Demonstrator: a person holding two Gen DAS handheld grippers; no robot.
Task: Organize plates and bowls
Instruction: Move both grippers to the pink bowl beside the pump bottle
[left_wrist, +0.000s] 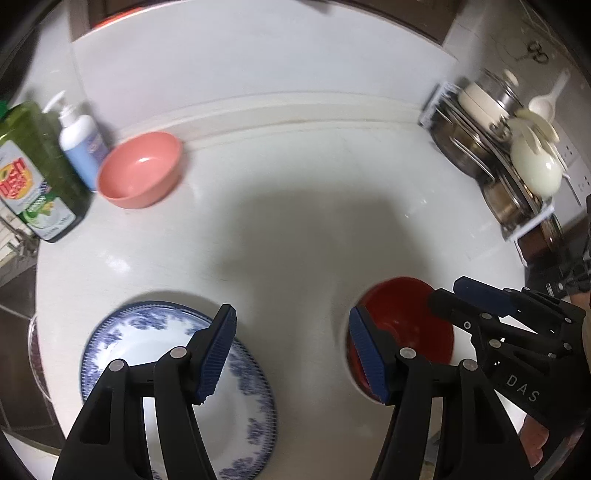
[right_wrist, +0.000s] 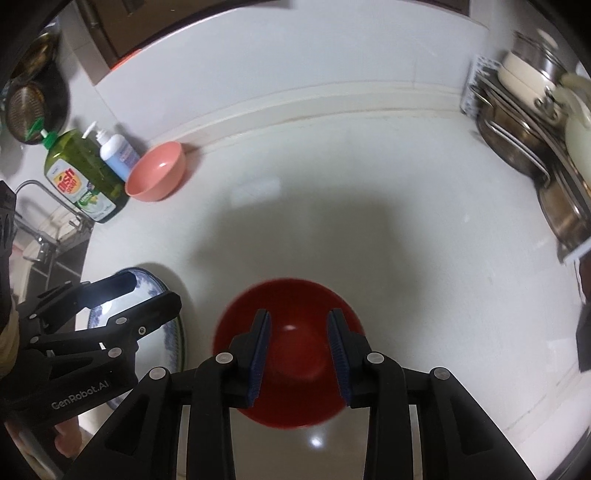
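Right claw (right_wrist: 299, 349): we see it apart over red bowl (right_wrist: 288, 354).
Left claw (left_wrist: 291, 354): apart, holding nothing.
Risk: we may tip the bowl off the desk (right_wrist: 332, 184) front edge.

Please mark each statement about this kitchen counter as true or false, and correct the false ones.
1. The right gripper is open above the red bowl. True.
2. The pink bowl lies upside down. False: it stands upright, opening upward.
3. The left gripper is shut on the blue-patterned plate. False: its jaws are wide open and hold nothing.
4. The green dish soap bottle stands beside a white pump bottle. True.
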